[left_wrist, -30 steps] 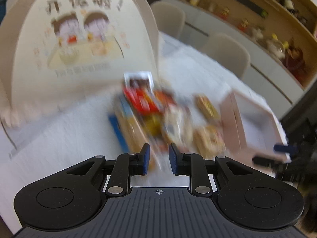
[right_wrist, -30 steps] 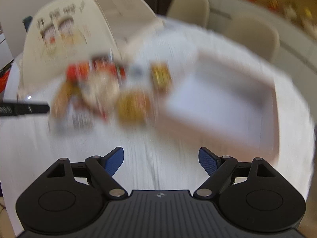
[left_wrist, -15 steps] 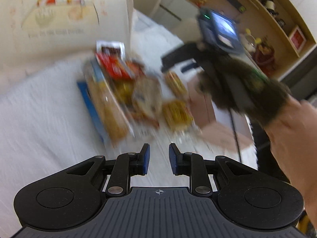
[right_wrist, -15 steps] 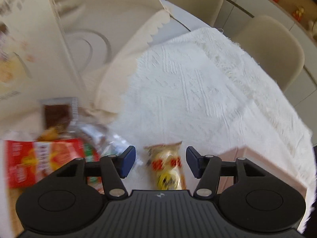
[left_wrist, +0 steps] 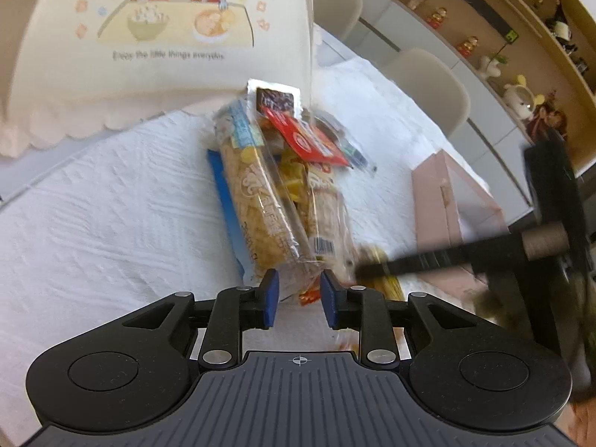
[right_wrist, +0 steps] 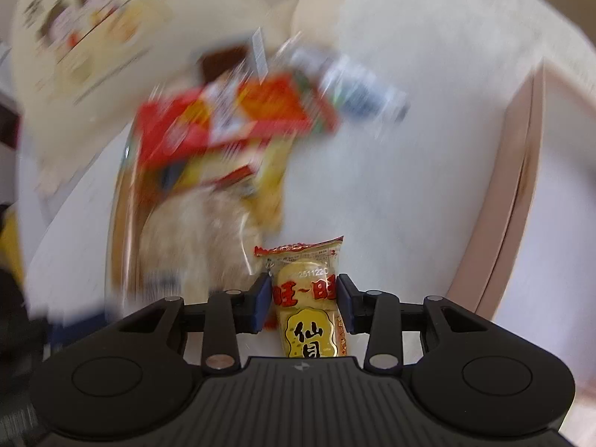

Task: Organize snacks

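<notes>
Far left on the counter [left_wrist: 93, 223], which is covered by a white textured cloth, stands a cream food cover [left_wrist: 167, 37] printed with two cartoon children, well behind the work. In front of it lies the snack pile [left_wrist: 283, 186]: a long wafer pack in clear wrap [left_wrist: 260, 201] resting on a blue packet, a red pouch [left_wrist: 301, 138] on top, and a small brown-and-silver sachet at the far end. The left gripper [left_wrist: 297, 298] points down at the near end of that pile with its jaws only narrowly apart and opening, and nothing is pinched between them; the pile's wrapper ends sit just beyond the tips. It would do well to stay off the pile until the other hand is clear, since a nudge could slide the loose packs. To the right, the right gripper [right_wrist: 302, 303] has its jaws pinching a yellow rice cracker packet [right_wrist: 309, 298] across its width, the red crimped top standing free beyond the pads. The grip sits mid-packet, which looks sound for a light, crushable snack; a gentle squeeze and a straight lift should keep the cracker whole. Furthest right is the pink box [right_wrist: 521, 186], open-topped and apparently empty, probably where the packet goes. Carrying it over the near wall and setting it flat against a side would leave room for the rest.
</notes>
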### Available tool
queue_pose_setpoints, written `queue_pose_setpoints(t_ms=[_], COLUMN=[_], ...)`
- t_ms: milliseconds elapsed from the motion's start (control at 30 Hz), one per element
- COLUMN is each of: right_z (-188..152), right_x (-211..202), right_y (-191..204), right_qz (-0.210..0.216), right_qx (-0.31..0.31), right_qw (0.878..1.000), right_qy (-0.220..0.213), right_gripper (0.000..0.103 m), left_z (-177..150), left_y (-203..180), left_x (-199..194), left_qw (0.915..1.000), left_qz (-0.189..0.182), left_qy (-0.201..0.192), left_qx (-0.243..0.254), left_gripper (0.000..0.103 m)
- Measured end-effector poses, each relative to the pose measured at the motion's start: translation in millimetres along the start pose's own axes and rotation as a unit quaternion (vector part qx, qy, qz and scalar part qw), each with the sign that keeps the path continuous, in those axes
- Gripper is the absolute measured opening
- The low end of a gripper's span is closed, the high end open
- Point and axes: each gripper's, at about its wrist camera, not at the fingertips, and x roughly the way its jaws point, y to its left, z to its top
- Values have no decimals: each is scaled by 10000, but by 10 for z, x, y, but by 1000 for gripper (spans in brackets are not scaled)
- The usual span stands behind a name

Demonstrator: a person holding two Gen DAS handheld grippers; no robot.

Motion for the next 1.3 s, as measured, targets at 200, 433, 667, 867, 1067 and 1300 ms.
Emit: queue_pose_setpoints(t_ms=[200, 433, 667, 867, 1067, 1300], right_z=[-549, -968, -1072, -1089, -1022, -521], right_x=[-375, -638, -560, -542, -499, -320], right_y=[-87, -95, -190, -244, -251, 144], right_qz=[118, -169, -297, -584, -430, -22], right_qx=[-41, -506, -313, -222, -27, -398], right_qw=[9983, 9923, 9919, 9895, 9886, 9856], right_qy=[-563, -1118, -1197, -1307, -1441, -1643], right_gripper=[60, 70, 70, 71, 71, 75], left_z=[-163, -751, -790, -512, -459, -591], left_y=[-152, -678, -857, -697, -696, -479], left_x=[-232, -204, 54, 325, 449, -16], left_qw=[9990, 9688, 9546, 9668, 9693, 9767], left_qz=[87, -138, 279, 368, 15, -284], left_qy=[-218, 644, 530, 631, 604, 462], left_qx=[389, 2390, 2917, 2450, 2385, 2077], left_gripper=[29, 29, 29, 66, 64, 24])
